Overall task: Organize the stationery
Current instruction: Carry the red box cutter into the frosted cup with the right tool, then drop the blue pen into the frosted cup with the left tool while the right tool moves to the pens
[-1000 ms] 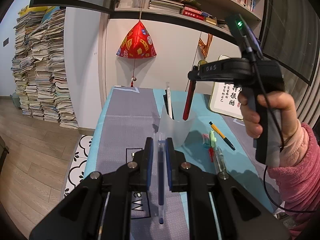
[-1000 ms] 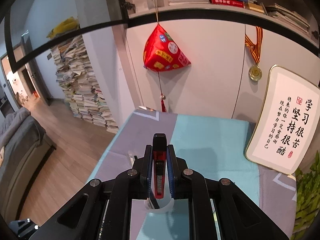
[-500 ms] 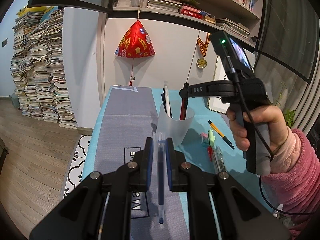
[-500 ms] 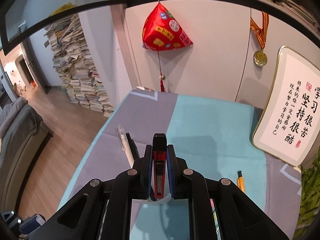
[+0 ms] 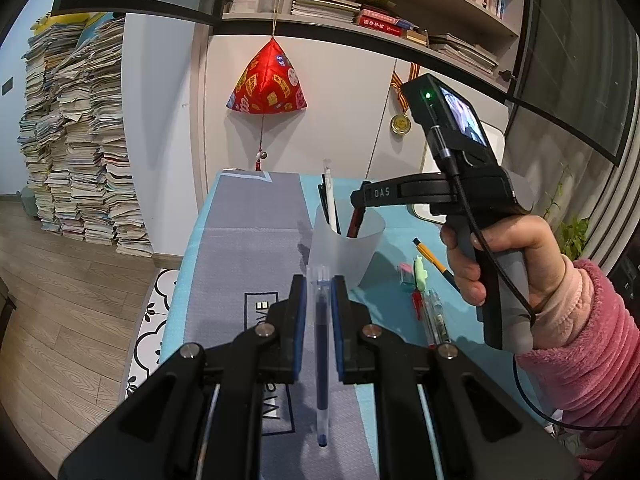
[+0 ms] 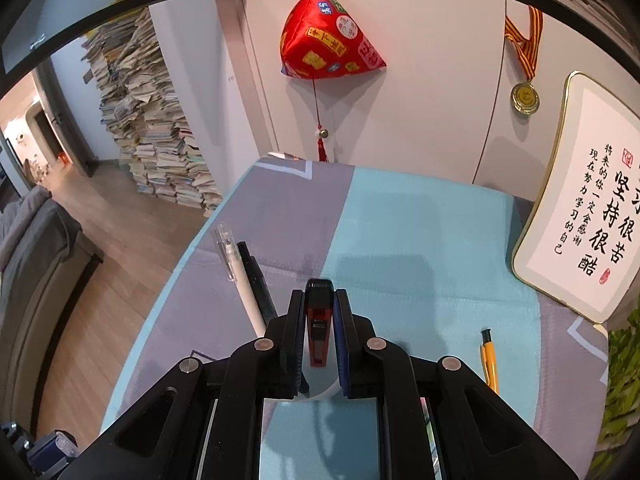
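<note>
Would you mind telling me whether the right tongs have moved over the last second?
Yes. In the left wrist view the right tongs have come down toward the cup, lowering the red utility knife into it.

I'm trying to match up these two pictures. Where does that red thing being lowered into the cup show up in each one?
Left wrist view: the red utility knife is centre-right, its lower end inside the translucent pen cup, gripped by the right gripper.
Right wrist view: the knife is bottom centre, clamped between the blue pads, the cup's rim just below.
Shared landmark: the red hanging ornament on the wall.
</note>
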{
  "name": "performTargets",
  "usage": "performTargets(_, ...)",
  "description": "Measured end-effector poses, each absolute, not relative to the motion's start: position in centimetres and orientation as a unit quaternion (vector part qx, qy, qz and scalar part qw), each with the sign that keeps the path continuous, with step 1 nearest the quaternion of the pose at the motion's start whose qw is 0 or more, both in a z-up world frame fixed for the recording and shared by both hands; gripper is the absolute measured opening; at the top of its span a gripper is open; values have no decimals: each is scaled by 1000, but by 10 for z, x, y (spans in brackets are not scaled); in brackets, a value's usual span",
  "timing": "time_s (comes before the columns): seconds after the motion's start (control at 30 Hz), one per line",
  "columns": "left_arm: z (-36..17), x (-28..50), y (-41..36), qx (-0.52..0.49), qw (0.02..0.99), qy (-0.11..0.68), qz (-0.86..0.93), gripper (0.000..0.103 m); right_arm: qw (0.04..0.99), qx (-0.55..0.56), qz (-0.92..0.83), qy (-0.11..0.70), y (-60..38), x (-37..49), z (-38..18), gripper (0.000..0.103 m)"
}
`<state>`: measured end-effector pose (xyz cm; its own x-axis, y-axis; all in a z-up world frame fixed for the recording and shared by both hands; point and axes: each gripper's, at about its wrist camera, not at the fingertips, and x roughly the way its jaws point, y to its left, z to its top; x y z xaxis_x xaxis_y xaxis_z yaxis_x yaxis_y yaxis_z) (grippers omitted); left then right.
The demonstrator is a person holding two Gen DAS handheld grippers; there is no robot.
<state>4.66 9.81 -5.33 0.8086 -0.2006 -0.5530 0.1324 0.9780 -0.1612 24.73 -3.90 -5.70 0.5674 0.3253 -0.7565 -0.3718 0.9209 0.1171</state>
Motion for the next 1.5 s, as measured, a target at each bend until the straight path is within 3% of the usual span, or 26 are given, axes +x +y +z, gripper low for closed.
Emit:
performTargets(0.67, -50, 53, 89, -49, 950, 295, -96, 10, 889, -7, 206, 408, -87, 213, -46, 14)
performTargets(1.5, 22, 122, 47, -27, 971, 221, -92, 10, 863, 35, 112, 491, -215, 169, -127, 14)
